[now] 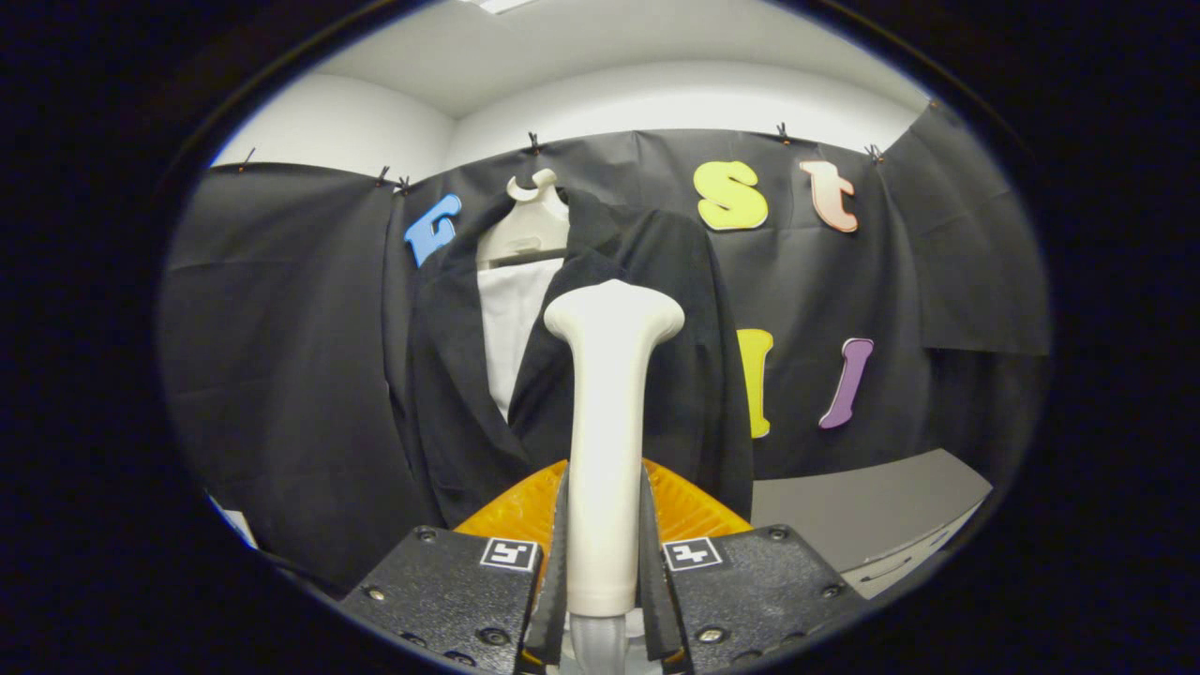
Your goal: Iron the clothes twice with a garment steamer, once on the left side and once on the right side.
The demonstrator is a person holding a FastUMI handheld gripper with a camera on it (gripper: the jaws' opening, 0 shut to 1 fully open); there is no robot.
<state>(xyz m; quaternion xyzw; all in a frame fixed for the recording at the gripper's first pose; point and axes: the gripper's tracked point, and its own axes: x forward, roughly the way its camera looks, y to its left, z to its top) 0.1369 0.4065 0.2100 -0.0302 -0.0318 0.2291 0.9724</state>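
The gripper [605,562] clamps the smooth cream plastic garment steamer [609,412], its flared head before the hanging black cloth jacket [450,375].

The steamer [607,441] hides part of the jacket [647,375] behind it.

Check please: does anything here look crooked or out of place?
Nothing stands out. The black jacket hangs on its hanger against the booth wall, front open over a white panel. The gripper jaws are shut on the steamer, held upright before the jacket.
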